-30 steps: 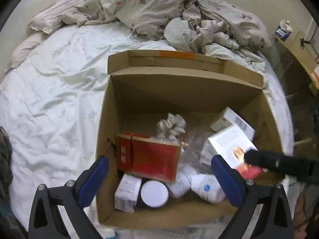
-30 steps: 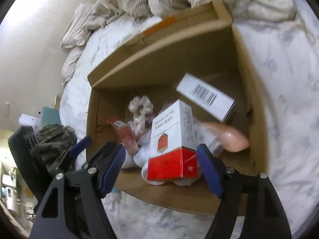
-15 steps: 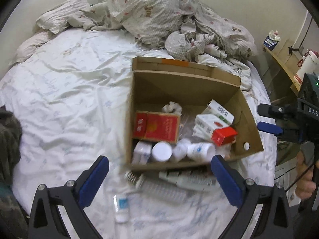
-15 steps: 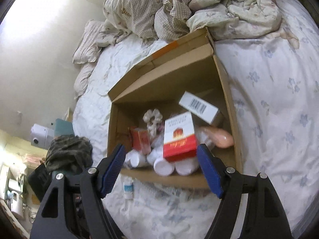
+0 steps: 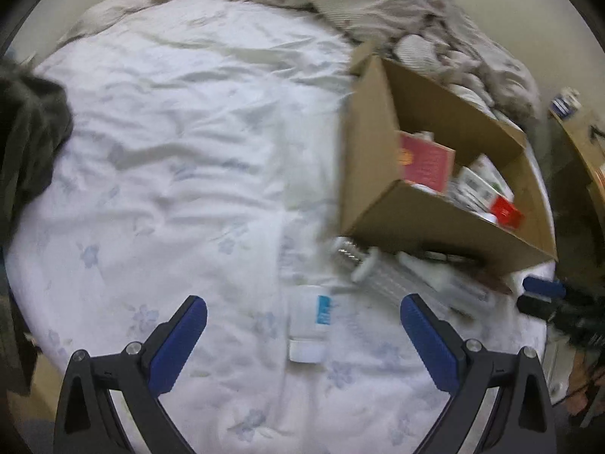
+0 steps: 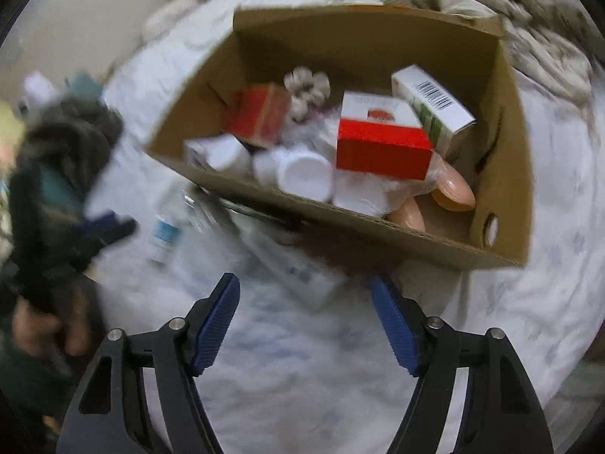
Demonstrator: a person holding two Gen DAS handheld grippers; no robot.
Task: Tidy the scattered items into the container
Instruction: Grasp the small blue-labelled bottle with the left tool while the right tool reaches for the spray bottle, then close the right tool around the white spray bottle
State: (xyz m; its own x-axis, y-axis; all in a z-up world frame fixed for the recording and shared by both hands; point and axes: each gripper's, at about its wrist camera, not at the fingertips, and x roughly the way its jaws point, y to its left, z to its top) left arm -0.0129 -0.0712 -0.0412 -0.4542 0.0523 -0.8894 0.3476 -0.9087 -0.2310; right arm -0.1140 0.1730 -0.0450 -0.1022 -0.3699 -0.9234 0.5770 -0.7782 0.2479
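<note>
1. The left tool (image 5: 302,325) hangs low over the bed (image 5: 170,143), its blue ribbed pads spread wide with nothing between them — a white tube with a blue label (image 5: 312,321) lies on the sheet just beyond the gap.
2. The right tool (image 6: 304,299) is likewise open and empty, pointed at the near wall of the cardboard box (image 6: 378,227), with a blurred white flat packet (image 6: 302,272) on the sheet just past its tips.
3. At the left edge of the right wrist view a bare hand (image 6: 41,329) grips the other tool's dark handle; the view is smeared there.
4. The box is plain brown corrugated card, open-topped, standing on the bed to the right in the left wrist view.
5. Inside it: a red-and-white carton (image 6: 382,140), a white carton with a barcode (image 6: 435,106), round white bottles (image 6: 302,174), a glossy peach-coloured piece (image 6: 450,189) and a knobbly white scrunchie (image 6: 306,87).
6. A ridged, clear item (image 5: 374,268) — too blurred to name — lies against the box's near side.
7. The sheet is white, creased, with faint blue flowers; a rumpled checked duvet (image 5: 378,3) is heaped at the far side.
</note>
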